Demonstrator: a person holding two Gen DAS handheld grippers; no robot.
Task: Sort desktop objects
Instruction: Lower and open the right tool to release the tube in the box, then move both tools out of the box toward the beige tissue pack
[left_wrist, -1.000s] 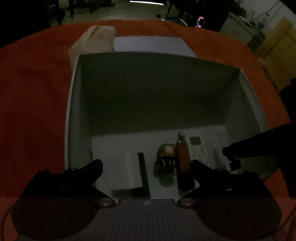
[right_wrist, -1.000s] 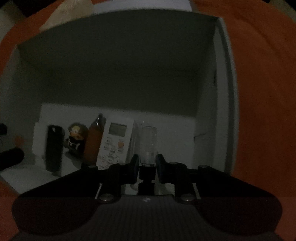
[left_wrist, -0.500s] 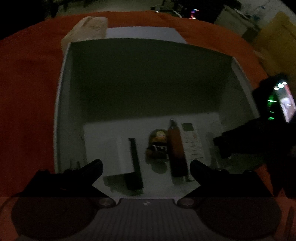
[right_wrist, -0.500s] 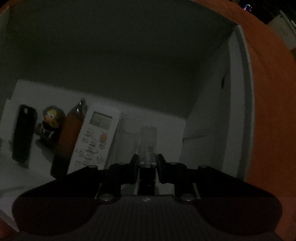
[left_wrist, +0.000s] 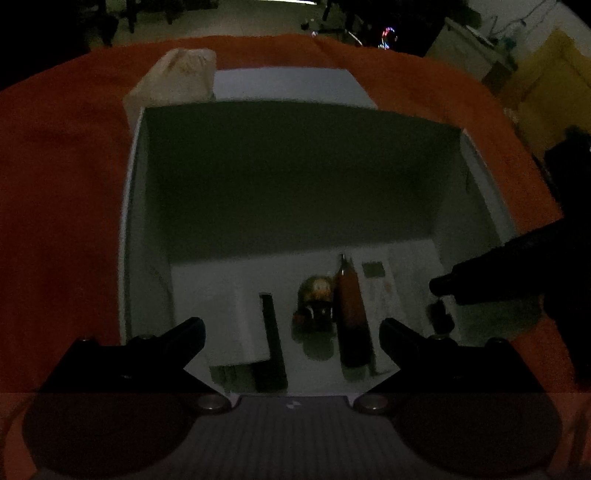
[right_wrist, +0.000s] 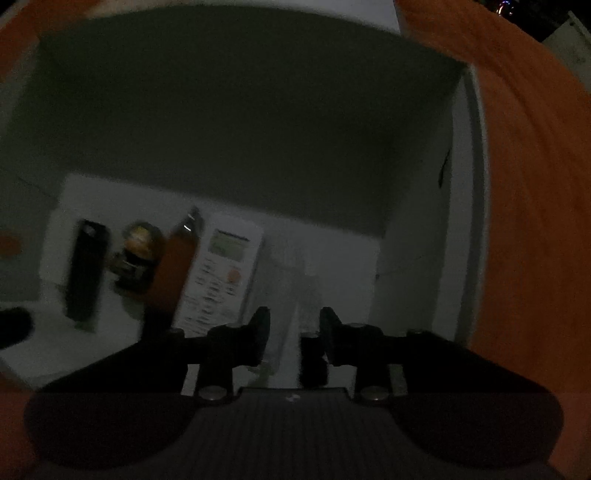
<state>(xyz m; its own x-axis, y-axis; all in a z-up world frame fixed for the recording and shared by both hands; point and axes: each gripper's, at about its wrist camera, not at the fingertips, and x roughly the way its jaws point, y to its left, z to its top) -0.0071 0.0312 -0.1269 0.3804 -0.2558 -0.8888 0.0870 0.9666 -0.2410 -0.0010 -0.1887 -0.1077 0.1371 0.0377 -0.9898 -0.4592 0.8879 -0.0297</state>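
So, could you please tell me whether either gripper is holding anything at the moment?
No. The left gripper is wide open and empty; the right gripper stands open around the clear plastic tube, apparently released.

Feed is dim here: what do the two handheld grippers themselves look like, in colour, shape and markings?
Both look alike: the left gripper and right gripper have matte black, wedge-shaped fingers on black angular carriers. Behind them sits a grey ribbed body with a small pale mark at its centre, flanked by two round silver fasteners and dark rounded lobes. No cables or sleeves show.
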